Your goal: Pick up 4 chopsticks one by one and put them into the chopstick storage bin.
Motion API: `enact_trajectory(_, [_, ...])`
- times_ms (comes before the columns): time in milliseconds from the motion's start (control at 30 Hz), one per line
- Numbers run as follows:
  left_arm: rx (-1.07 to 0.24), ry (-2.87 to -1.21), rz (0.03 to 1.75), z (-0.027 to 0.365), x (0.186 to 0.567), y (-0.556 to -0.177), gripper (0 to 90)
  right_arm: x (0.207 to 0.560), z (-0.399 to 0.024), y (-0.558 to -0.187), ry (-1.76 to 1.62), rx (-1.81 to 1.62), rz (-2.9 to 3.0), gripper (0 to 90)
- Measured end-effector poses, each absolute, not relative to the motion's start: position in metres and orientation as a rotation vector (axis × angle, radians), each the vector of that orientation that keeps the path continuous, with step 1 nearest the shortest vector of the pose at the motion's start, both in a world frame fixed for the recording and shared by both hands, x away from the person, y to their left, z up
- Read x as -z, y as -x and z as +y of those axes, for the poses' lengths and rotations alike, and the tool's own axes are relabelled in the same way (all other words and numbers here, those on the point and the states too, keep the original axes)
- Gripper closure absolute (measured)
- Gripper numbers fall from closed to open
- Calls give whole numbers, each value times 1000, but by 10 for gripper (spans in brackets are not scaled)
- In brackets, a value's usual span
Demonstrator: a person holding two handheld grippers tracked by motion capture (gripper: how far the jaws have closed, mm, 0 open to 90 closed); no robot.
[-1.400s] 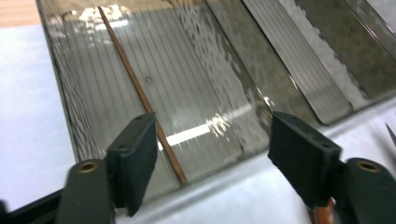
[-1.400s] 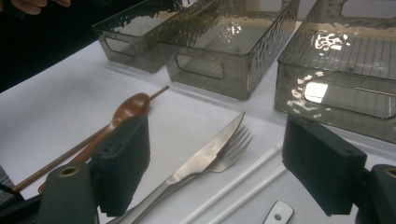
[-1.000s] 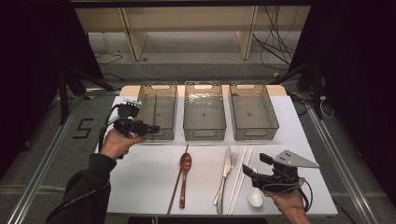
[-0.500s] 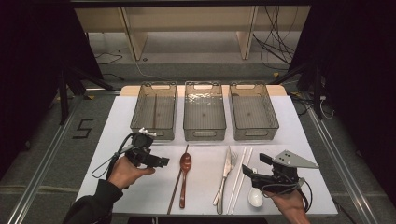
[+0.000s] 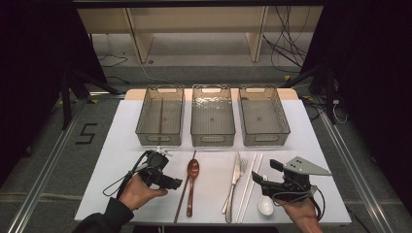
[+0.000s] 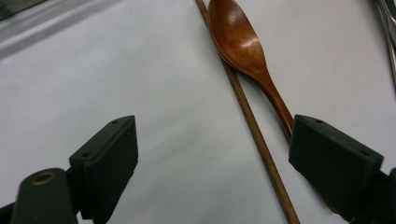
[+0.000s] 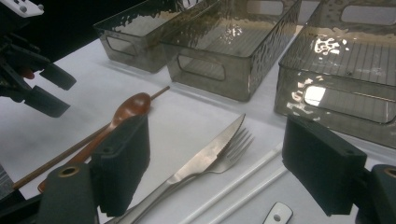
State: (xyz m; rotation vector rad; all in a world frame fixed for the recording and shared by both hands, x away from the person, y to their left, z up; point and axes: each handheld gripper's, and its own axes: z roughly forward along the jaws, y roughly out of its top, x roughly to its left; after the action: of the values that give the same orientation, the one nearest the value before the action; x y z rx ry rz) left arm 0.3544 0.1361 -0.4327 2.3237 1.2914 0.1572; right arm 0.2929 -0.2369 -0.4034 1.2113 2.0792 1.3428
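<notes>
Left gripper [image 6: 212, 158] wide open, empty – wooden spoon [image 6: 243, 49] just ahead, handle beside one jaw

Open tongs [image 6: 212, 158] around wooden chopstick [image 6: 252, 126], beside wooden spoon [image 6: 240, 42]

L gripper [image 5: 176, 183]: black body, 2 blocky matte-black jaws w/ small screw holes, brass-coloured bushing at base, white fitting on top, thin black cable looping off. R gripper [image 5: 256, 176]: black, same blocky jaws, grey 3-cornered plate on top, black cable. Dark sleeve [image 5: 104, 221] on L arm.
</notes>
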Motion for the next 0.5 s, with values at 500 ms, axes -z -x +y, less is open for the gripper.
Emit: enact_trajectory(500, [-129, -2446, 1264, 117, 450, -347, 151, 403, -237, -293, -1212, -1339, 2080, 243])
